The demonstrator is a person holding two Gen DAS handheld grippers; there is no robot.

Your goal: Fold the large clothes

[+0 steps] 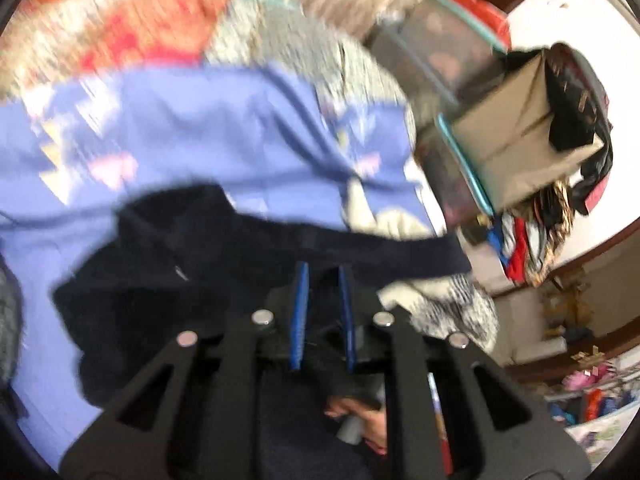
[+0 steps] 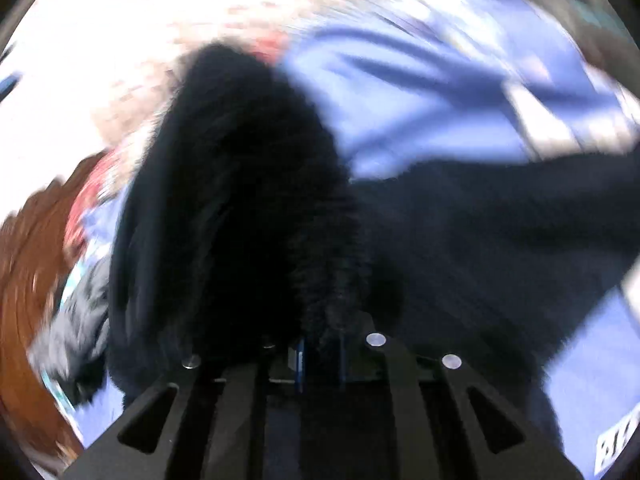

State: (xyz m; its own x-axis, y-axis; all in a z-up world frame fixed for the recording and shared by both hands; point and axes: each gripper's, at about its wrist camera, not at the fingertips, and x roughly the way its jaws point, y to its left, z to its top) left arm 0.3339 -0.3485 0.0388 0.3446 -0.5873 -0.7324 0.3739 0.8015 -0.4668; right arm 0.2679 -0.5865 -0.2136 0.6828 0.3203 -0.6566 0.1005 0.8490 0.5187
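A dark navy fleece garment with a short zipper lies crumpled on a blue patterned bedsheet. My left gripper has its blue pads close together, and a fold of the navy fleece sits pinched between them. In the right wrist view the same fleece bulges up in a dark bunch and drapes over my right gripper. Only the lower parts of its blue pads show, standing narrow with fleece gripped between them. The bedsheet stretches behind. Both views are blurred.
At the bed's right stand a cardboard box, clear bins with teal rims and a heap of colourful clothes. A grey-white knit cloth lies near the edge, a red-orange blanket further back. A hand shows under the left gripper.
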